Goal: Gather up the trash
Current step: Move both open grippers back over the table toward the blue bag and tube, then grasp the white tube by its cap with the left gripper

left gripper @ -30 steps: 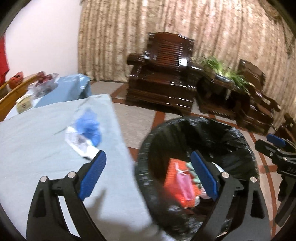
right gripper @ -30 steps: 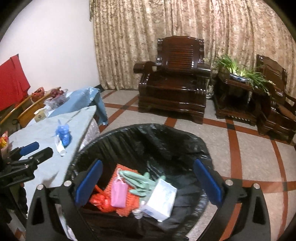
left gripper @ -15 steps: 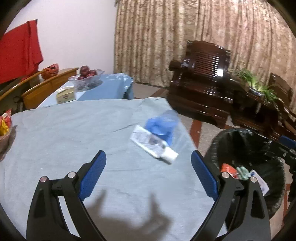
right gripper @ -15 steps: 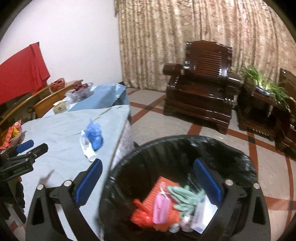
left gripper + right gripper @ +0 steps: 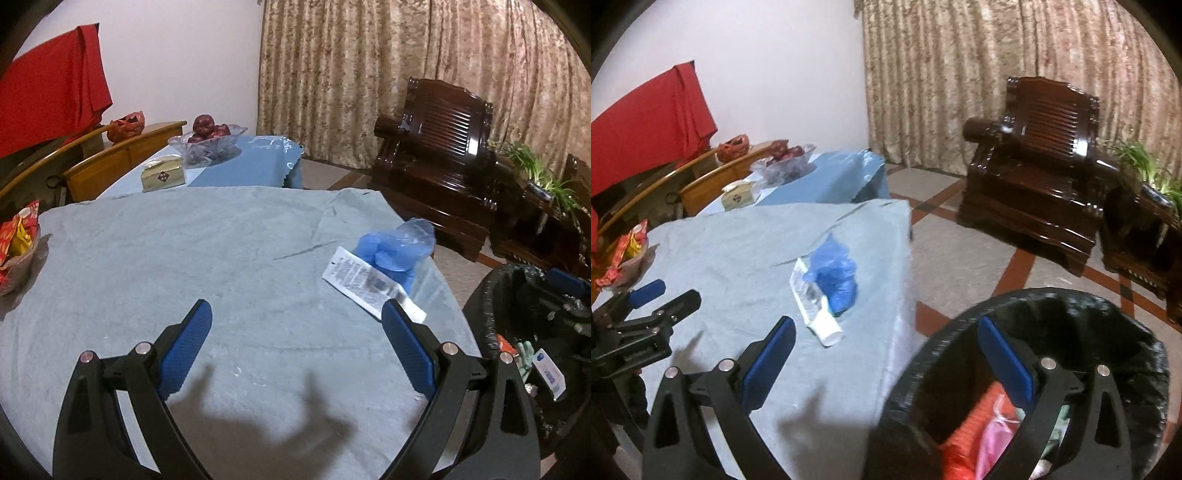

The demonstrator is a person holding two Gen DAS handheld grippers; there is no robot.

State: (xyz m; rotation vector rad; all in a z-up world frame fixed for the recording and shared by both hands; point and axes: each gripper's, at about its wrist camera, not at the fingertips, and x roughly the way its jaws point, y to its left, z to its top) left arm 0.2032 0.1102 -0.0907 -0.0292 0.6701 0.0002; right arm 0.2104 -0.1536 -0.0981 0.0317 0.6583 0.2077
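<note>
The step in hand looks like reaching for the next trash. The left tool (image 5: 295, 339) hangs released over the bench (image 5: 155, 258); the right tool (image 5: 886, 350) gapes, empty, at the bin (image 5: 1108, 306). A white tube (image 5: 369, 282) touches a blue wad (image 5: 397, 247) near the bench edge beside the bin. Next calls for closing on one. Grey cloth covers the bench; armchair (image 5: 443, 147) and curtains (image 5: 369, 66) stand beyond.

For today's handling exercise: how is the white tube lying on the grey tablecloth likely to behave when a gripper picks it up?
The white tube looks flattened, so it is probably nearly empty, light and bendy. Its glossy skin may slip between the pads. It overlaps the blue plastic bag, which might drag along. It lies flat; its round cap could let it pivot.
</note>
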